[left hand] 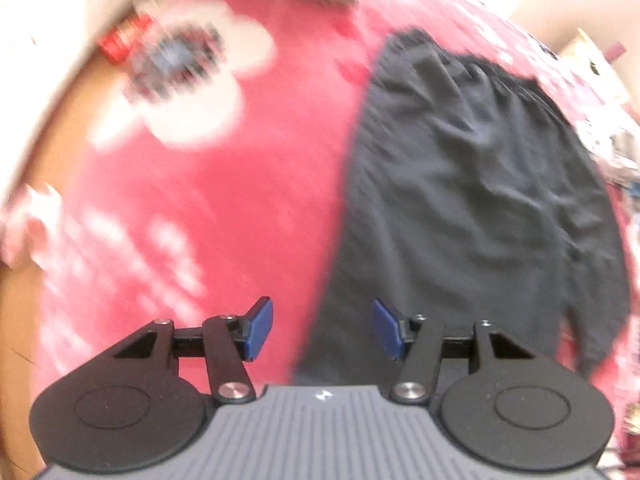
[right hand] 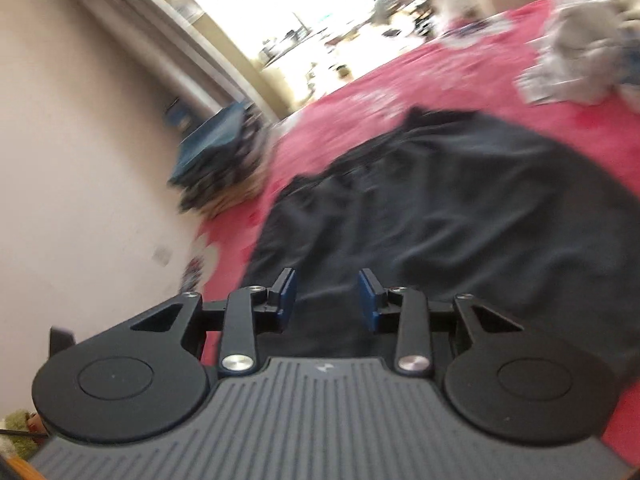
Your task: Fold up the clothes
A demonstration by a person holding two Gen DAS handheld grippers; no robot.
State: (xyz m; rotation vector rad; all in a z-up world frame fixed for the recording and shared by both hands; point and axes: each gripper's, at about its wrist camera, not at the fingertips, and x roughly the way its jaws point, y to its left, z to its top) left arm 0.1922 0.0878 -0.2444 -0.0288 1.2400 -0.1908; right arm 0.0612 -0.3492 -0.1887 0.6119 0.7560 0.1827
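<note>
A black garment [left hand: 472, 184] lies spread and wrinkled on a red bedsheet [left hand: 224, 208] with white flower prints. In the left wrist view it fills the right half, and my left gripper [left hand: 322, 330] is open and empty above its near left edge. In the right wrist view the same garment [right hand: 460, 216] lies ahead, and my right gripper [right hand: 327, 298] is open and empty just over its near edge. Both views are motion-blurred.
A stack of folded dark clothes [right hand: 224, 156] sits by the wall at the left. A heap of light clothes [right hand: 584, 48] lies at the far right on the sheet. A red box [left hand: 120, 40] sits at the bed's far left corner.
</note>
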